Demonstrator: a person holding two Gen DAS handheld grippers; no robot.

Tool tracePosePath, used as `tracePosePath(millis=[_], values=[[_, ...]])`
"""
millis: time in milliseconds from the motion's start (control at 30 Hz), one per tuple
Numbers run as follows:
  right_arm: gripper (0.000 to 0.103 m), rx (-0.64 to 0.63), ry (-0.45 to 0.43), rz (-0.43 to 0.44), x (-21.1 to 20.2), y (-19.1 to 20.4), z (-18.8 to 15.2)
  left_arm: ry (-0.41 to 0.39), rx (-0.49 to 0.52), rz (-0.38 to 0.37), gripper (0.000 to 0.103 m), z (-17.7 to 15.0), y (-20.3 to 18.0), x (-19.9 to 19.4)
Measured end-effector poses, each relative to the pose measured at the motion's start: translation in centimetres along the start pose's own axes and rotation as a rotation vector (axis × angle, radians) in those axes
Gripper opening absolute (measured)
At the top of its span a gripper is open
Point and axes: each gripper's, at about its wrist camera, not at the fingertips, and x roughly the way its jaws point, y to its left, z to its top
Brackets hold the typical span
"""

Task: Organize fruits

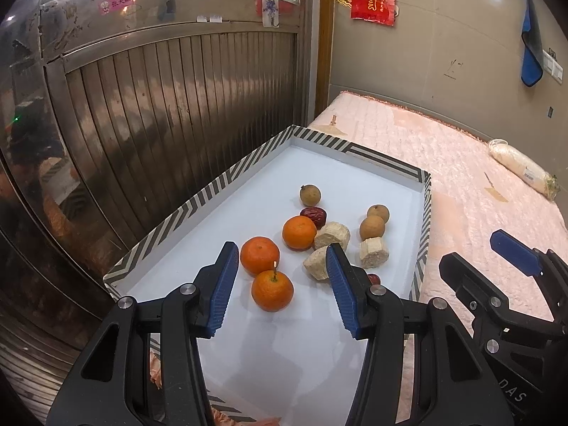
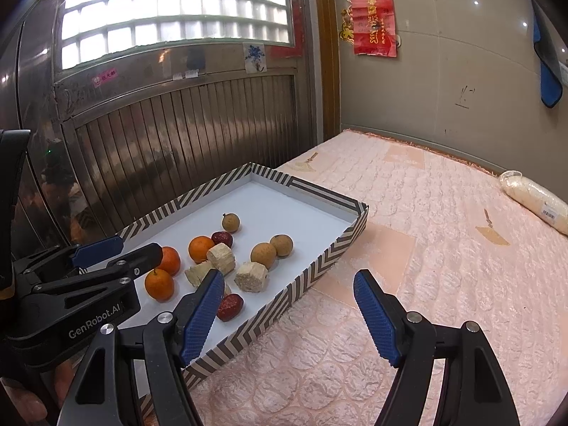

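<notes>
A shallow white tray with a striped rim (image 1: 198,202) (image 2: 330,255) lies on a pink quilted table. In it are three oranges, the nearest with a short stem (image 1: 272,291) (image 2: 159,285), three brown longans (image 1: 310,195), two red dates (image 2: 230,307) and three pale sugarcane chunks (image 1: 373,252). My left gripper (image 1: 282,285) is open above the tray, its fingers either side of the stemmed orange without touching it. My right gripper (image 2: 289,314) is open and empty over the tray's right rim and the cloth.
A metal door (image 1: 159,113) stands close behind the tray on the left. A wrapped white bundle (image 1: 522,168) lies at the table's far right by the wall. Pink quilted cloth (image 2: 443,248) covers the table right of the tray.
</notes>
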Motion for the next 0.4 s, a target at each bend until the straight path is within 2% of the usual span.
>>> tracePosePath(millis=[300, 400], values=[[0.074, 0.015, 0.004, -0.002, 0.0, -0.8, -0.1, -0.038, 0.007, 0.015, 0.051, 0.1, -0.5, -0.2], [0.073, 0.03, 0.009, -0.019, -0.4, -1.8, -0.2, -0.026, 0.022, -0.007, 0.051, 0.5, -1.4, -0.3]])
